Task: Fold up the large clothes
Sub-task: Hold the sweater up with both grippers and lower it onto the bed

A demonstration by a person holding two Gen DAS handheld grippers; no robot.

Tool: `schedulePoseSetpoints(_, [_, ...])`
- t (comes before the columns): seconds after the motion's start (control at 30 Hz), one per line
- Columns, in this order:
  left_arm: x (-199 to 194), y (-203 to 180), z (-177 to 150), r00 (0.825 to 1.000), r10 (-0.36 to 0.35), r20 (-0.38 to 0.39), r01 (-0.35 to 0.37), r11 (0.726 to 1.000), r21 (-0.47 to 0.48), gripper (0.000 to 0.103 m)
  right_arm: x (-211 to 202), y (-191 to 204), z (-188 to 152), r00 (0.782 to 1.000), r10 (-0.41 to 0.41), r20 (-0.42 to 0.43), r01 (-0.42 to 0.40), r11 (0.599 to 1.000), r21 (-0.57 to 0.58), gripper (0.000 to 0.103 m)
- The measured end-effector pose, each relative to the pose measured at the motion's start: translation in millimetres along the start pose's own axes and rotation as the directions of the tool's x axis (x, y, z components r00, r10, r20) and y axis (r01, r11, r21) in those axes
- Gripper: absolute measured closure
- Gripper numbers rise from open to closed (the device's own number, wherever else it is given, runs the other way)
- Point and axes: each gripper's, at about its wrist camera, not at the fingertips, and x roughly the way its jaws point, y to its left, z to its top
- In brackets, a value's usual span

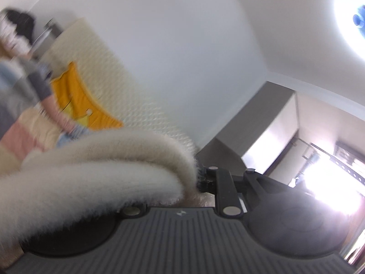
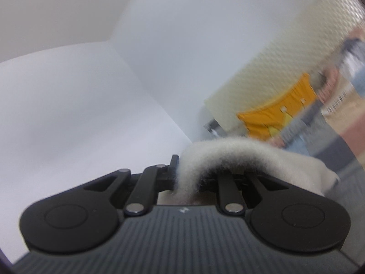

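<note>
High against the white wall, a fluffy cream fleece garment (image 1: 95, 171) is clamped by both the left gripper (image 1: 200, 180) and right gripper (image 2: 184, 180), whose narrow pinches could be slipped by the heavy pile.

walls (image 1: 171, 45): white | window (image 1: 319, 182): bright | mattress (image 1: 95, 52): cream, possibly

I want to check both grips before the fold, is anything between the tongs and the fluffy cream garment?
Nothing visible. The left tongs and the right tongs are each already clamped directly on the fluffy cream garment, with no other thing between.
</note>
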Motion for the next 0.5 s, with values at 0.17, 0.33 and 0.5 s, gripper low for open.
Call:
schedulePoseSetpoints(0.17, [-23.0,-60.4,42.0,0.998,-0.059,0.020,0.058,0.998,0.029,0.081,-18.8,55.8,33.3,0.999,0.027,0.040,-0.022,0.995,-0.102,0.085])
schedulePoseSetpoints(0.33, [-36.0,-105.7,79.8,0.994,-0.105,0.036,0.105,0.994,0.005,0.080,-25.9,95.2,63.4,0.997,0.034,0.073,-0.024,0.990,-0.140,0.085])
schedulePoseSetpoints(0.5, [-31.3,-144.2,115.4,0.991,-0.129,0.033,0.128,0.991,0.042,0.080,-13.4,102.9,95.5,0.991,0.054,0.119,-0.038,0.990,-0.134,0.085])
